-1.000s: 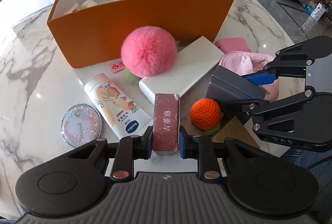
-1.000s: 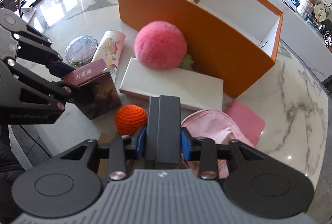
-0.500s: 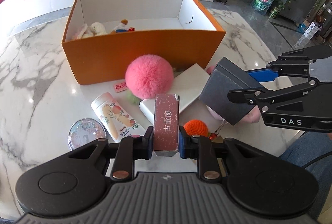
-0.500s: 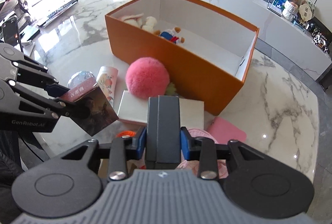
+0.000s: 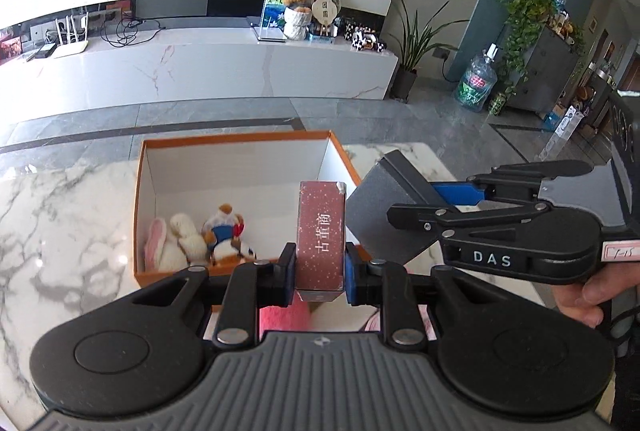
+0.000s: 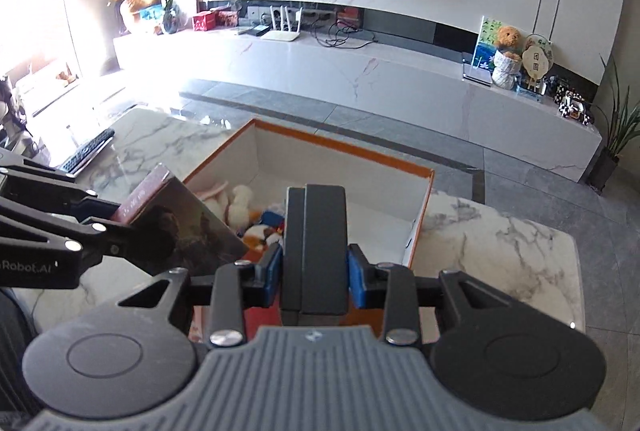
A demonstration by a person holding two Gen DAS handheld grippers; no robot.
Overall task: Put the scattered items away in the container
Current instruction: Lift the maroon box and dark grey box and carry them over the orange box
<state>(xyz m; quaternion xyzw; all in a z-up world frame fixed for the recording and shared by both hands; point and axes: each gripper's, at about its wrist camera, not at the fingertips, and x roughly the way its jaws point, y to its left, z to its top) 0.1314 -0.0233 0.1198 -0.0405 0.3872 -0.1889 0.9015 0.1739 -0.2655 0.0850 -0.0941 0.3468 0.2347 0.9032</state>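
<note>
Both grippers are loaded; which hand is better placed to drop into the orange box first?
Probably left: the maroon box in the left gripper overlaps the orange box's opening; the dark case hangs past its right wall.

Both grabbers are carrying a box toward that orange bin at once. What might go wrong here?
The dark red box in the left gripper and the dark grey case in the right gripper hang close together, so they might bump. Each is pinched only near its lower end and could tip or slip. Dropped carelessly, they may land on the plush toys in the orange box.
</note>
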